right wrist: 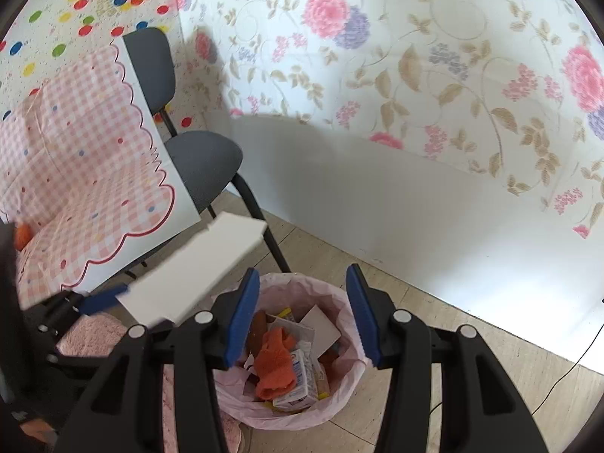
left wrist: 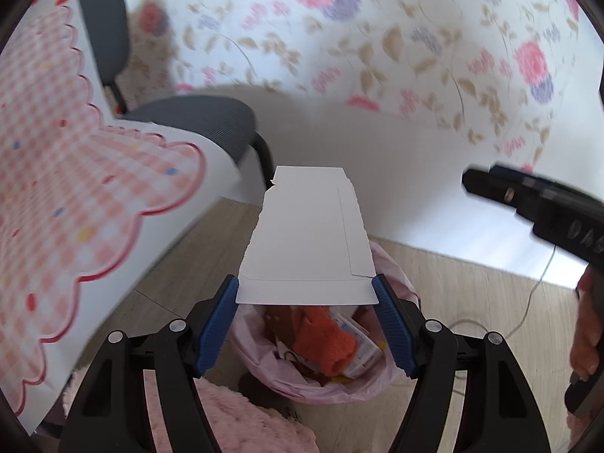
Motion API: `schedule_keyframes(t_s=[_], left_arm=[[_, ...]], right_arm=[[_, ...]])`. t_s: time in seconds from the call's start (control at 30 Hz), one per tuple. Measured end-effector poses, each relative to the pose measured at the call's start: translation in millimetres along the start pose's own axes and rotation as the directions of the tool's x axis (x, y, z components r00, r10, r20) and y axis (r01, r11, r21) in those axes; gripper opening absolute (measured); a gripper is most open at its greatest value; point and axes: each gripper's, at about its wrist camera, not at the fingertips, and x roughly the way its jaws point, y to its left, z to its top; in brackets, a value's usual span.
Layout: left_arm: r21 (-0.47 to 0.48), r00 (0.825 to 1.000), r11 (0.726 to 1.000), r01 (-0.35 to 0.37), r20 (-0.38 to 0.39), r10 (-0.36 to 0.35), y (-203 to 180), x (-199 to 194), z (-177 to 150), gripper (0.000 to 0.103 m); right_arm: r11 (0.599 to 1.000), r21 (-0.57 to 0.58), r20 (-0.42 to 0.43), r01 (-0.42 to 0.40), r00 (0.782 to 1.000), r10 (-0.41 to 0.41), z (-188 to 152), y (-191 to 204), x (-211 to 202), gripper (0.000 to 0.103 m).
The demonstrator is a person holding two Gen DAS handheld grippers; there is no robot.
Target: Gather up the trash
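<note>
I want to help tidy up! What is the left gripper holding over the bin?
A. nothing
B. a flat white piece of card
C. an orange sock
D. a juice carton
B: the left gripper has its blue pads pressed on the edges of a flat white card, above the pink-lined bin.

The floor [right wrist: 434,321] is of beige tiles. On it stand a trash bin with pink liner [right wrist: 341,296], near the wall, and a grey chair [right wrist: 204,166]; a thin cable [right wrist: 566,377] lies by the wall's foot.
</note>
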Motion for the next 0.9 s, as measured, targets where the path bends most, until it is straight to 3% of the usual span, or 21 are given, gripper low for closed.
schedule_keyframes(t_s=[0.2,0.33,0.47,0.67,0.9], left_arm=[[0.000,0.997,1.000,0.014,-0.071,-0.014,-4.2,23.3,-2.8,0.072],[0.010,0.997,0.999,0.036,-0.071,-0.035,-4.2,35.7,2.1,0.087],[-0.013,0.994,1.000,0.018,-0.106,-0.019,1.1,44.2,3.4,0.087],[-0.055,0.997,0.996,-0.075,-0.034,0.073,25.1,1.2,6.9,0.089],[-0.167,0.974,0.960,-0.223,0.005,0.227,65.3,-73.2,6.5,0.089]], right_arm=[[1.000,0.022,-0.018,-0.006,1.000,0.006,1.0,-10.8,11.1,0.048],[1.000,0.024,-0.029,-0.013,0.999,0.014,1.8,-10.8,17.9,0.048],[1.000,0.011,-0.033,-0.027,0.999,0.028,2.7,-4.7,16.5,0.052],[0.999,-0.016,-0.050,-0.047,0.998,0.046,3.3,8.3,10.9,0.057],[0.986,-0.091,-0.078,-0.138,0.988,0.131,7.9,48.4,-12.9,0.075]])
